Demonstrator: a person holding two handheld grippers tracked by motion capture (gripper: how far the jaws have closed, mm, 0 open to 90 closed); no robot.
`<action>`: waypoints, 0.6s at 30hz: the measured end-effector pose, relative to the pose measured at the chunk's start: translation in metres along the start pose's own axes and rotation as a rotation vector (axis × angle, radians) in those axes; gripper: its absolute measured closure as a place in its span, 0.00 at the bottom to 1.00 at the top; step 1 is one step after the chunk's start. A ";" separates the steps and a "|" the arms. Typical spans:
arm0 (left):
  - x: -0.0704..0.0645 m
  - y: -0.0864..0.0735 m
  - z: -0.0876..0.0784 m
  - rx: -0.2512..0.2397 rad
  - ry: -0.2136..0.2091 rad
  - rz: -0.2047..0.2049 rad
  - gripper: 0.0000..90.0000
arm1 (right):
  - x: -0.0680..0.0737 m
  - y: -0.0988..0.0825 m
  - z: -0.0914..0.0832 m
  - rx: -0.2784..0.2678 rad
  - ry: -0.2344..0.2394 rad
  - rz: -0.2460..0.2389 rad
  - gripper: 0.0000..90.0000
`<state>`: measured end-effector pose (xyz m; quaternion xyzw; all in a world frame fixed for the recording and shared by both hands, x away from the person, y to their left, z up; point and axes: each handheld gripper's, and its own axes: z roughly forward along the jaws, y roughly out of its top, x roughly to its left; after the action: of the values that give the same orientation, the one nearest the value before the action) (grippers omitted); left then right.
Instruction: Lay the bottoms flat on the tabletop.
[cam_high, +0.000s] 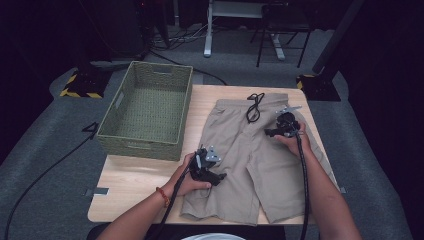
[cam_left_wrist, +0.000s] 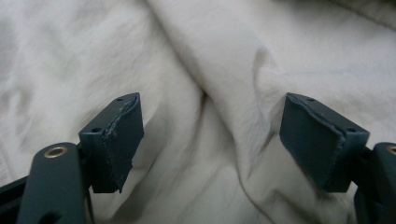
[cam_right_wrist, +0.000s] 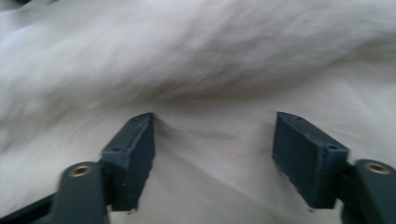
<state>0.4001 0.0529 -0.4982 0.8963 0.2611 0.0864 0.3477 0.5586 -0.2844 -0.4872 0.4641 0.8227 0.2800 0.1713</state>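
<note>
A pair of beige fabric shorts (cam_high: 260, 160) with a black drawstring (cam_high: 254, 107) is laid flat on the right half of the pale wooden surface (cam_high: 130, 185), waistband at the far edge and legs toward the person. A green woven rectangular basket (cam_high: 147, 110) is seen just beside it on the left, with nothing in it.

The left gripper (cam_high: 212, 175) is held at the near left leg of the shorts, and the right gripper (cam_high: 277, 131) over the upper right part, near the waistband. In the left gripper view the fingers (cam_left_wrist: 119, 140) are spread apart over rumpled cloth, with a ridge of fabric rising between them but not pinched. In the right gripper view the fingers (cam_right_wrist: 135, 154) are likewise released, cloth lying below and between them untouched by the pads.

Several slips can be foreseen. If only the top layer is caught, the shorts may be dragged apart unevenly rather than folded. If the drawstring is snagged by the right gripper, the waistband may be pulled askew. A shallow pinch on a loose ridge may let the cloth slide out once lifted.
</note>
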 end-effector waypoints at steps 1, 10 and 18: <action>0.001 0.000 -0.005 0.039 0.002 -0.001 0.25 | -0.002 0.003 0.002 0.005 -0.025 0.012 0.30; -0.008 -0.044 -0.065 0.009 0.026 0.001 0.18 | 0.014 -0.003 -0.032 -0.044 0.002 -0.073 0.34; -0.004 -0.072 -0.068 0.051 0.031 -0.068 0.18 | 0.042 -0.040 -0.065 -0.102 0.087 -0.172 0.31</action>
<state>0.3442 0.1348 -0.4952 0.8940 0.2991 0.0817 0.3234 0.4752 -0.2843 -0.4619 0.3698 0.8508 0.3258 0.1825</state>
